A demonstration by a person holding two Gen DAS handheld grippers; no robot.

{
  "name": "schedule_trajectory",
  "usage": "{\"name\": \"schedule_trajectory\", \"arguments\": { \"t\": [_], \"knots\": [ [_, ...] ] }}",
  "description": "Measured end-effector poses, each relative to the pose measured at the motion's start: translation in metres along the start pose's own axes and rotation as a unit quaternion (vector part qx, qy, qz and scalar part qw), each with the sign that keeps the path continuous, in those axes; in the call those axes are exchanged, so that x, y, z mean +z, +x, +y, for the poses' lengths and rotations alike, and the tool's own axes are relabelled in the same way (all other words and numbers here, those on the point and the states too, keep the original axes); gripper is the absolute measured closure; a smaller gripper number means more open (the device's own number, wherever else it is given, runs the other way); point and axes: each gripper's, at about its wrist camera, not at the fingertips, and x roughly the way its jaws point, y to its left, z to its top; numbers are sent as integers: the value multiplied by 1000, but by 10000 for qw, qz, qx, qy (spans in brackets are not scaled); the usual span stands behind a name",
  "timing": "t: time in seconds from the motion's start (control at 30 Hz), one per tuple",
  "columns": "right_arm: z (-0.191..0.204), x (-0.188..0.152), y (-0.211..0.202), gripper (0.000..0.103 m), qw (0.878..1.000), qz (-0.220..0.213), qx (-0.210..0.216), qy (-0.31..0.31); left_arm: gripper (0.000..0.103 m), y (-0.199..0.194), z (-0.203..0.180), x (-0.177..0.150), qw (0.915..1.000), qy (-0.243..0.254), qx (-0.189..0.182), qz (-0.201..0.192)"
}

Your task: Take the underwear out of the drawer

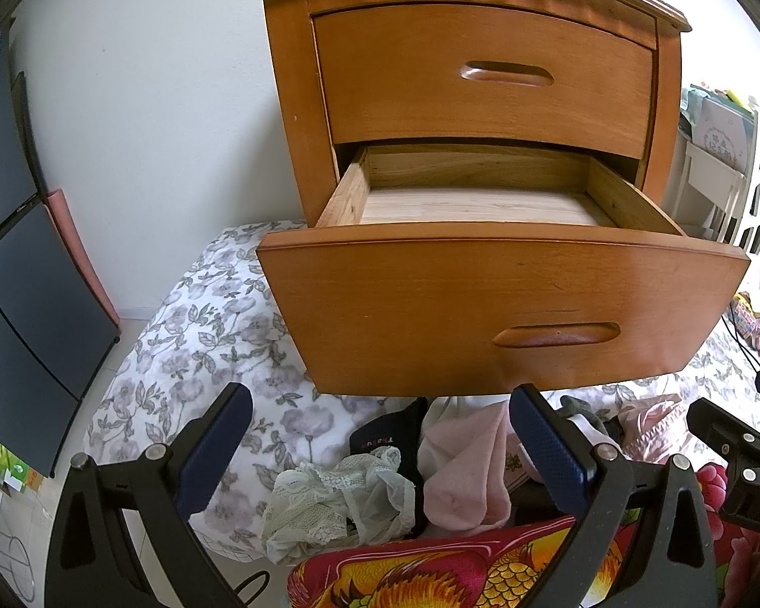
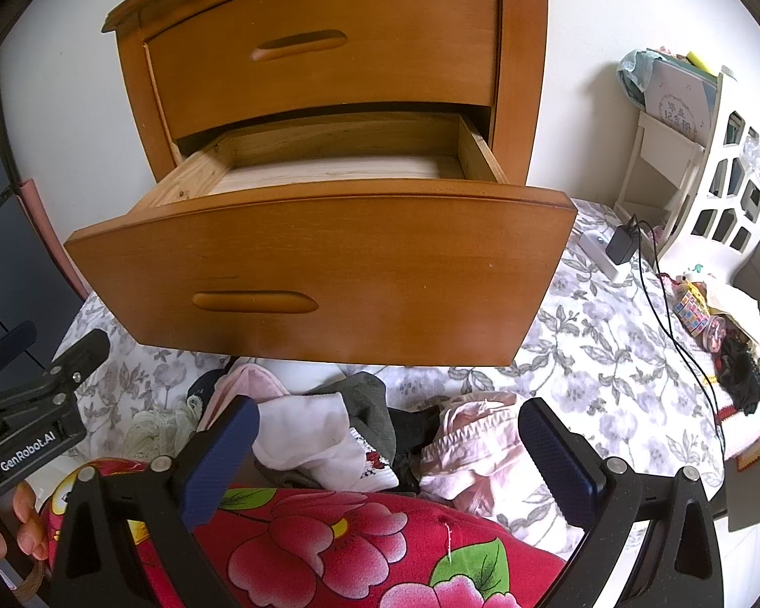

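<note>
A wooden nightstand's lower drawer stands pulled out, and the part of its inside that shows is bare wood. Below its front, a pile of underwear lies on the floral bedsheet: white lace, a pink piece, white briefs, a grey piece and pink ruffled pants. My left gripper hangs open above the lace and pink pieces, holding nothing. My right gripper is open over the white and pink pieces, also holding nothing.
The upper drawer is closed. A red flowered cloth lies nearest the cameras. A white rack, a charger with black cable and small items sit on the right. Dark panels stand left. A hand holds the left gripper.
</note>
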Motion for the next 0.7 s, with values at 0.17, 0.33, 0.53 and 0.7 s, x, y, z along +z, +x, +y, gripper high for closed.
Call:
{"name": "schedule_trajectory", "arguments": {
  "t": [0.17,0.33,0.53,0.7],
  "knots": [
    [0,0,0,0,10000,-1,-2,0,2,0,1,-1,10000,-13,7,-5],
    [0,0,0,0,10000,1,-1,-2,2,0,1,-1,10000,-12,13,-3],
    [0,0,0,0,10000,2,-1,0,2,-3,3,-2,9999,-53,80,-75],
    [-1,0,0,0,10000,3,4,5,2,-1,1,0,9999,-54,95,-24]
  ]
}}
